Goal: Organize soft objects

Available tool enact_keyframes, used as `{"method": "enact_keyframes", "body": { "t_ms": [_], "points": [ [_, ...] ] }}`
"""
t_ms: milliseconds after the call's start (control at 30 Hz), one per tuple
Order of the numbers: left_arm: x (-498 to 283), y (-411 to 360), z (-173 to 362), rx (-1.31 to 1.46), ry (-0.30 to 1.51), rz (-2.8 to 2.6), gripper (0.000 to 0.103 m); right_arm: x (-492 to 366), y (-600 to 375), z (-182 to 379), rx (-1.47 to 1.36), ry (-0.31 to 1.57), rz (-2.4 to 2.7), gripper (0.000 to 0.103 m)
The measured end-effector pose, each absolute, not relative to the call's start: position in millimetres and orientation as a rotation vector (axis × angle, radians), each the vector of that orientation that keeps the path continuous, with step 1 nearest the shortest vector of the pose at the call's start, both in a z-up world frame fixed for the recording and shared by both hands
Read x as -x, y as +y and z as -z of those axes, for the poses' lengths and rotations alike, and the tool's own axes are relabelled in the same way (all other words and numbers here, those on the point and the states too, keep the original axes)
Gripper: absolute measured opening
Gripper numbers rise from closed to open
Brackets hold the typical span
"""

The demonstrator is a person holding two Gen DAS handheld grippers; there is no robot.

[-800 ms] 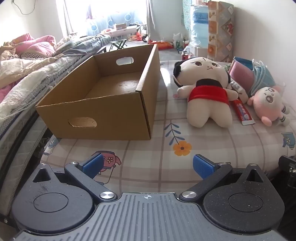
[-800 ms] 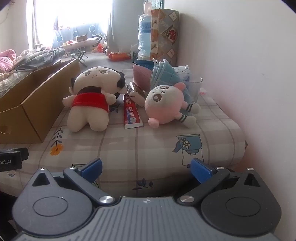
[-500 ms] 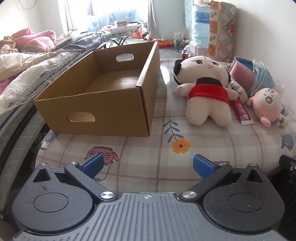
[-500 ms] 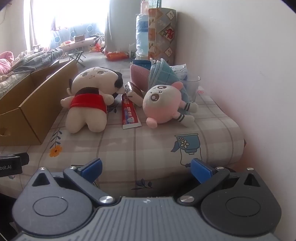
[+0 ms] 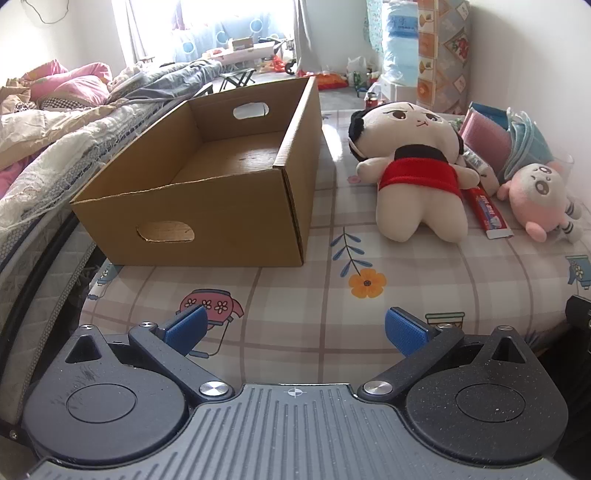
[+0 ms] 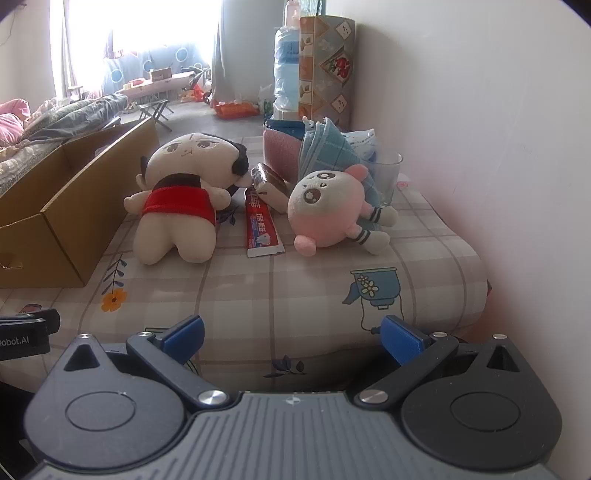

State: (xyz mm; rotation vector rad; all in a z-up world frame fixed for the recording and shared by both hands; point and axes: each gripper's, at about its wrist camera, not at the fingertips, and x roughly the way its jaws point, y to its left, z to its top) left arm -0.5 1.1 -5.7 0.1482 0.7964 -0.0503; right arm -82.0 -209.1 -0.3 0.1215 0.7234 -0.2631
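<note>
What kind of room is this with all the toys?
Most likely a bedroom in someone's home. There is a bed with rumpled quilts, plush dolls like the one in the red top and the pink one, and a sunny curtained window at the far end.

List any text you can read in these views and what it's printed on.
"obot.AI": black device at the right wrist view's left edge; the word is cut off by the frame.
Toothpaste tube: white lettering on red, too blurred to read.
Wrapped packet near the dolls: print unreadable.
Nothing else legible.

Each hand-held gripper [image 5: 293,328]: blk speckled body, blue pads [image 5: 186,328], silver screws, ribbed centre.
</note>
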Motion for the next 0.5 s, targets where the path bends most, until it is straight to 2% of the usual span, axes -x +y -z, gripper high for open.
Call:
{"method": "enact_keyframes", "body": {
  "t_ms": [500],
  "points": [
    [1.2, 0.4, 4.1, -0.157, 0.792, 0.043, 0.103, 83.3, -206.8, -2.5, -0.114, 0.717, 0.261, 0.103]
  ]
}}
